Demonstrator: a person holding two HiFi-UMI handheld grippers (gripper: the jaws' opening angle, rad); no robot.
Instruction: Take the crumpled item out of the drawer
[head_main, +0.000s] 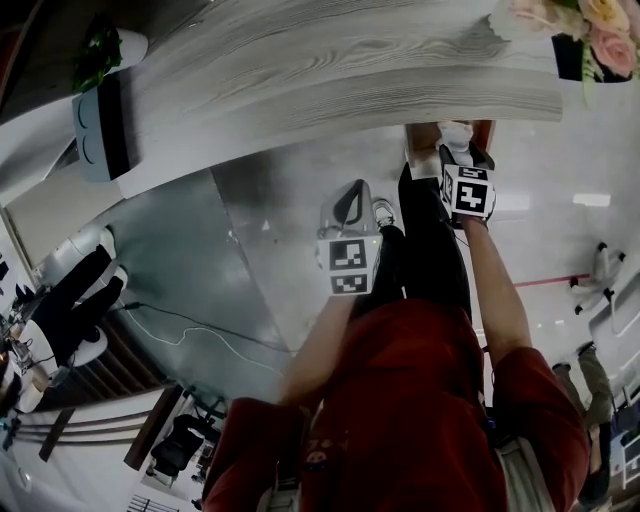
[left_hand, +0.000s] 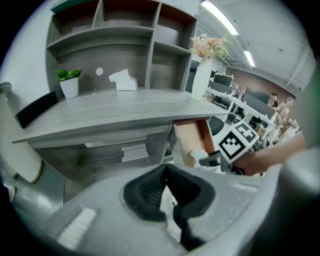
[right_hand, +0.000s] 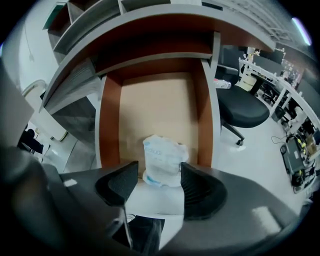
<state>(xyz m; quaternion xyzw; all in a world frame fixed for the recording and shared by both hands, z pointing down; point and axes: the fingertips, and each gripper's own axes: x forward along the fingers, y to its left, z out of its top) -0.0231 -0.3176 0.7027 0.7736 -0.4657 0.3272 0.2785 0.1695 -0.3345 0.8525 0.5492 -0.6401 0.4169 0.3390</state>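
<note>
White and crumpled, one bag (right_hand: 164, 159) sits alone in the one open drawer (right_hand: 108, 125). It rests on the pale floor at the front edge, about midway between the two brown side walls. Your right gripper (right_hand: 159, 168) points down at it with its two jaws spread wide. The bag stands between the pads, but neither pad presses on it, so that gripper holds nothing. Your left gripper (left_hand: 165, 172) hangs off to the side of the drawer, its two pads meeting at their tips with nothing caught between them.

The left gripper view shows the drawer pulled out under the right end of one grey desk (left_hand: 110, 112). On the desktop you have one potted plant (left_hand: 69, 82) near the left end, one white box (left_hand: 123, 80) toward the back edge, and one vase of pink flowers (left_hand: 202, 75) at the right end. One black chair (right_hand: 240, 107) stands on the floor to the right of the drawer.
</note>
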